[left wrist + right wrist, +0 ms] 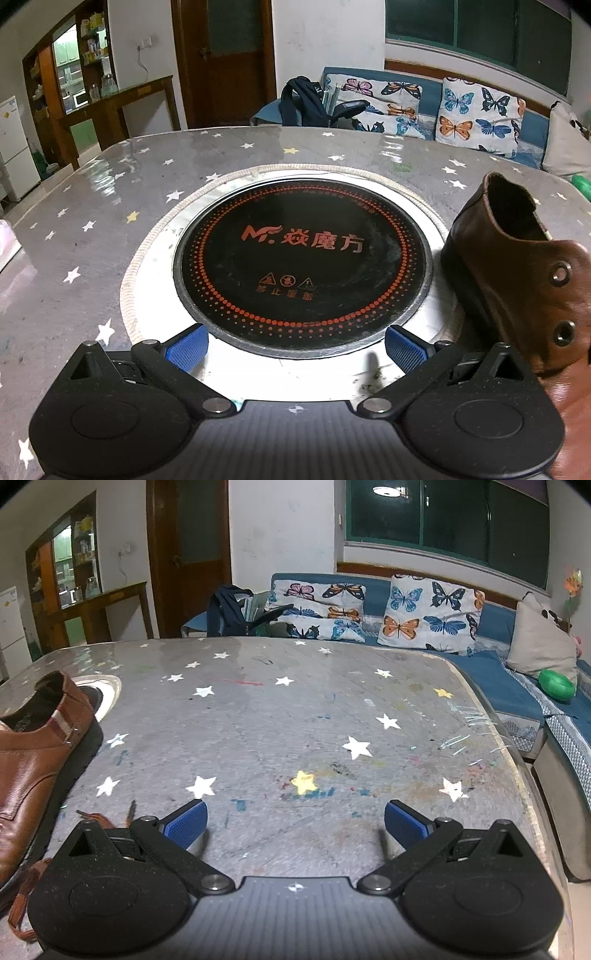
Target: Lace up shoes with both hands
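**Left wrist view and right wrist view: both claws wide and empty, shoe between them on the tabletop**

Left wrist view, nearest: left claw (pixel 296 345) spread wide, blue pads (pixel 187 347) far apart, nothing between them. It hangs over the near rim of a round black cooktop (pixel 301 267) set into the tabletop (pixel 92 206); red dotted ring and red lettering on the glass, pale ring around it.

Just right of the left claw: brown leather shoe (pixel 517 280), upright on its sole, heel opening toward the far side. Two metal eyelets (pixel 561 275) show on the near flap, both with no lace through them. The shoe's dark sole touches the pale ring of the cooktop at its right edge.

Right wrist view, nearest: right claw (pixel 295 825) also spread wide, pads (pixel 186 825) gripping nothing, over bare grey star-printed tabletop (pixel 295 720). A brown shoelace (pixel 27 893) lies loose on the tabletop at the lower left, partly hidden under the claw body; one tip (pixel 131 810) sticks out just left of the left pad, not touching it as far as can be seen. The shoe (pixel 37 760) sits at the left edge of this view, well left of the right claw.

Far: a blue sofa (pixel 498 690) with butterfly cushions (pixel 428 613) behind the tabletop, a green object (pixel 556 685) on its seat, a dark wooden door (pixel 225 62), a dark window (pixel 443 517).
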Tool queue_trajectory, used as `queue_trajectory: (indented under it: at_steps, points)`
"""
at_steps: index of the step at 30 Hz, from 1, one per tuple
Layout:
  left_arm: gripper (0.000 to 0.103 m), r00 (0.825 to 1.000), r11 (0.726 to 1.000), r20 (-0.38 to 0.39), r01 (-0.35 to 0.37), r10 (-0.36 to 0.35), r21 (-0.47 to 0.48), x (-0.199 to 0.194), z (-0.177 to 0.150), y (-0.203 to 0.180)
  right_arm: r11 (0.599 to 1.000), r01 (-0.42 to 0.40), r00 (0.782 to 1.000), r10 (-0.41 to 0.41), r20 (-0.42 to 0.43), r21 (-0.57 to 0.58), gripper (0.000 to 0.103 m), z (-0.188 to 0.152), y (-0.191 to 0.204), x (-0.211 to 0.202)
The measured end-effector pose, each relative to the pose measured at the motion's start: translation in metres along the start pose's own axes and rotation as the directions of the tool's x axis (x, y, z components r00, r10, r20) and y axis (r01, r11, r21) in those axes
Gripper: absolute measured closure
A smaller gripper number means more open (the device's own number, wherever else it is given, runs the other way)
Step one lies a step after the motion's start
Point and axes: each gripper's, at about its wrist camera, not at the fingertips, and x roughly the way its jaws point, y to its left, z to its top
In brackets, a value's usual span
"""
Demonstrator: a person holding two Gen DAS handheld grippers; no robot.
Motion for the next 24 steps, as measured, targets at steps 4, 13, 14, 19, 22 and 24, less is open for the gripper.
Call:
queue_trajectory:
  at_steps: [4,13,14,19,22,24]
  points:
    - [0.000,1.000,1.000,-0.003,0.009,-0.009,-0.001,-0.006,0.000,-0.002,1.000,-0.004,1.000,0.004,0.008,0.008,0.000,0.000,0.004,-0.008]
    - [0.000,0.998,0.998,-0.001,0.060,-0.060,0.012,-0.019,-0.001,-0.008,0.999,-0.041,0.999,0.042,0.020,-0.020,0.000,-0.003,0.015,-0.028]
    - [0.000,0.998,0.998,0.002,0.063,-0.063,0.017,-0.021,-0.001,-0.009,0.999,-0.046,0.999,0.046,0.022,-0.022,0.000,-0.003,0.017,-0.030]
    - [0.000,0.998,0.997,0.011,0.066,-0.066,0.033,-0.028,-0.002,-0.013,0.997,-0.073,0.997,0.074,0.020,-0.033,0.004,-0.004,0.023,-0.039]
    - [0.000,0.997,0.997,0.012,0.074,-0.074,0.032,-0.032,-0.003,-0.014,0.995,-0.086,0.996,0.087,0.013,-0.042,0.005,-0.004,0.027,-0.042]
    - [0.000,0.997,0.997,0.016,0.069,-0.070,0.037,-0.033,-0.003,-0.015,0.995,-0.092,0.996,0.093,0.009,-0.048,0.006,-0.005,0.030,-0.043]
